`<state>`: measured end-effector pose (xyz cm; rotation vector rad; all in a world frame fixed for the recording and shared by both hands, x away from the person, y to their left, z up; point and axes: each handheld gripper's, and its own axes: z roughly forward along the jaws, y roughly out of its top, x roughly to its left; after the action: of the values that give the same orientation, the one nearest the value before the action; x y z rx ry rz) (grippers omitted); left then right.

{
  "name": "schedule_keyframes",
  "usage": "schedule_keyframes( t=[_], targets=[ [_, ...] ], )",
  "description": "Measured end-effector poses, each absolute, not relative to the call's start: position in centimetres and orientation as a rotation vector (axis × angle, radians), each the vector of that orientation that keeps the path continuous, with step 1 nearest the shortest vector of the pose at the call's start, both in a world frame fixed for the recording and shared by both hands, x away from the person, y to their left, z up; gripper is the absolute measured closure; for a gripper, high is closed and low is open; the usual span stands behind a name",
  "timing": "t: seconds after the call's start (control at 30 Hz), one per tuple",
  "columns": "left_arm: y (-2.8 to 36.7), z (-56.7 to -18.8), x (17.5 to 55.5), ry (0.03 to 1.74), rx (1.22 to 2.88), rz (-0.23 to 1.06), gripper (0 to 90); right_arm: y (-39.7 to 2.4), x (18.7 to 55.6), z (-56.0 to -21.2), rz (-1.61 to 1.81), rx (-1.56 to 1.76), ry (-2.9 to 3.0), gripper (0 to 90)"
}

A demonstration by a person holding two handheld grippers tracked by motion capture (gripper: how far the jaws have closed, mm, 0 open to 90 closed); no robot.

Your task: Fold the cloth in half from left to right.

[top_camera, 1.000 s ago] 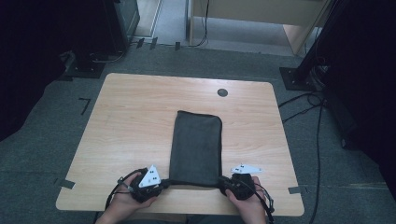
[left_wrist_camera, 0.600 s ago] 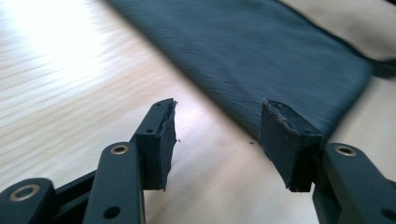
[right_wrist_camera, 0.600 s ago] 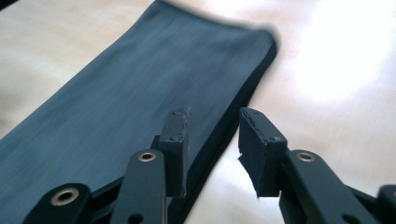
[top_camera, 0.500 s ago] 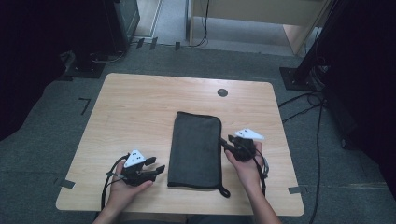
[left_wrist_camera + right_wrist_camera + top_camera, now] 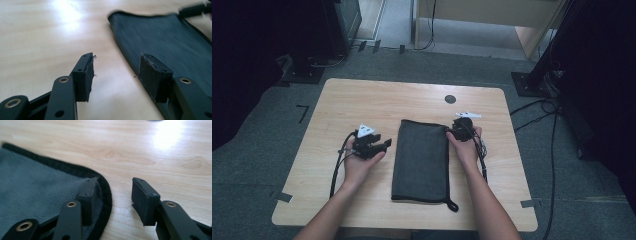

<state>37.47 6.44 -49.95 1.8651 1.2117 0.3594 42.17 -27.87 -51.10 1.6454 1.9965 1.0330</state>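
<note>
A dark grey folded towel [image 5: 422,160] lies flat along the middle of the wooden table [image 5: 362,105]. My left gripper [image 5: 386,145] is held just left of the towel's long left edge and points at it. Its jaws have just been opening and now stand open [image 5: 117,67] with only bare table between them; the right pad [image 5: 152,75] hovers at the towel [image 5: 170,40] edge. My right gripper [image 5: 451,133] is at the towel's far right corner. Its jaws have also just been opening and stand open [image 5: 113,190] astride the hem, not pressing on the towel [image 5: 37,182].
A black round grommet [image 5: 450,99] sits in the table near its far edge. A small loop [image 5: 453,205] sticks out at the towel's near right corner. Cables trail from both grippers along the forearms. Dark stands and cables [image 5: 537,85] are on the floor around the table.
Both hands have moved from the towel's near corners towards the far end, the left one out to the towel's left side. Both pairs of jaws have opened and hold nothing.
</note>
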Motion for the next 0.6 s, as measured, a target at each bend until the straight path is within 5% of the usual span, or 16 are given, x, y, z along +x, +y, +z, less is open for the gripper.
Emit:
schedule_keyframes(
  t=[0.4, 0.5, 0.6],
  targets=[
    [1.3, -50.7, 45.8, 1.28, 1.887, 0.33, 48.3, -27.5, 41.9, -51.9, 1.149, 1.541, 2.098, 62.4],
    [0.0, -51.1, 46.5, 1.273, 1.961, 0.342, 59.6, -27.2, 41.3, -51.8, 1.048, 1.443, 2.109, 76.4],
    [-0.4, -51.4, 46.9, 1.265, 1.963, 0.344, 71.9, -27.8, 41.3, -51.7, 1.04, 1.478, 2.085, 79.9]
  ],
)
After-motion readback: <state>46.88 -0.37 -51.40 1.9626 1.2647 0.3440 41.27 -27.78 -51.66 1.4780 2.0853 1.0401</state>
